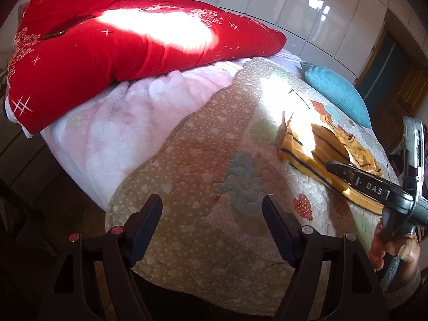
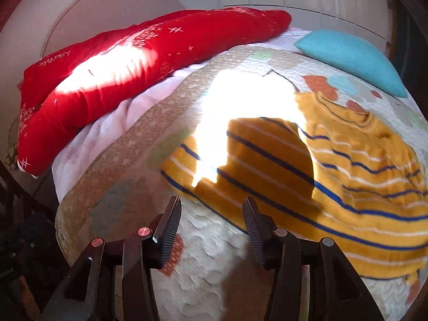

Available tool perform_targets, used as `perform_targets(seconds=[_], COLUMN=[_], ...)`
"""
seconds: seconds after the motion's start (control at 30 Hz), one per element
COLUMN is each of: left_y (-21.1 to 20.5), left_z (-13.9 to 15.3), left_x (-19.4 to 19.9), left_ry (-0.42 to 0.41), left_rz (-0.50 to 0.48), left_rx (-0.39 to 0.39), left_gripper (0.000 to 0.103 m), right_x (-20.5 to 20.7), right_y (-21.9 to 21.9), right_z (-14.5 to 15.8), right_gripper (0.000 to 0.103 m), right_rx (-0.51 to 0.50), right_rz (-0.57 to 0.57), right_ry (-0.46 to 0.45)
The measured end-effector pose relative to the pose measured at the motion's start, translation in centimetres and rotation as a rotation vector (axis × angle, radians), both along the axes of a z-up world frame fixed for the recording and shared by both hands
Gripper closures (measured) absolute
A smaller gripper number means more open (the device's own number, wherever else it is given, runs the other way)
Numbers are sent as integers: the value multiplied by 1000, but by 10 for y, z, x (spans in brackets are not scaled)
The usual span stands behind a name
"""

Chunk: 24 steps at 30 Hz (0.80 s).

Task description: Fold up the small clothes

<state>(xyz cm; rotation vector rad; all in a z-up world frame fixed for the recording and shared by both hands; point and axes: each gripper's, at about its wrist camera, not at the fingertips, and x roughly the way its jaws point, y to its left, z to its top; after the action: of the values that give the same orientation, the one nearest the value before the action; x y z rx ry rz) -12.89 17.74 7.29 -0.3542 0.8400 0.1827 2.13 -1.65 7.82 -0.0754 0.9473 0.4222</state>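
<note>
Quilted bedspread (image 2: 214, 262) fills the near view, its rounded edge dropping off on my left. My left gripper (image 1: 212, 204) hangs wide open over bare quilt; my right gripper (image 2: 211, 210) is also open, empty, just short of the striped yellow top (image 2: 334, 187) — its near hem is probably the next pinch. Farther off, a red cushion (image 2: 149, 75) and a teal pillow (image 2: 350, 56) limit the room.

The striped yellow garment (image 2: 347, 187) is soft knitted cloth, lying on a quilted, puckered bedspread (image 1: 192, 187). The red duvet (image 1: 120, 40) looks smooth cotton (matt), the wardrobe doors (image 1: 307, 8) glossy, and the right claw (image 2: 211, 214) has ribbed matt black pads.
</note>
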Motion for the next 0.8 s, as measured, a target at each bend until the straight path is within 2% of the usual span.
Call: perform_targets(seconds=[0.17,0.33,0.53,0.8], left_y=[-43,-89,-134,-158], left_z=[3,8,14,11], left_x=[8,15,17,21], left_ry=[10,18,23,70], left_rz=[-77,-166,-249,-273], left_rx=[83,150,212,263], left_gripper=[27,27,26,25], right_x=[-27,-45,-64,-76], right_y=[-72,-125,-158,-185], right_z=[-4,-3,3,-1], right_gripper=[47,42,38,36], right_rx=[-23,16,24,66], right_rz=[-164,-276,-340,-395], right_ry=[-3,5,-35,-28])
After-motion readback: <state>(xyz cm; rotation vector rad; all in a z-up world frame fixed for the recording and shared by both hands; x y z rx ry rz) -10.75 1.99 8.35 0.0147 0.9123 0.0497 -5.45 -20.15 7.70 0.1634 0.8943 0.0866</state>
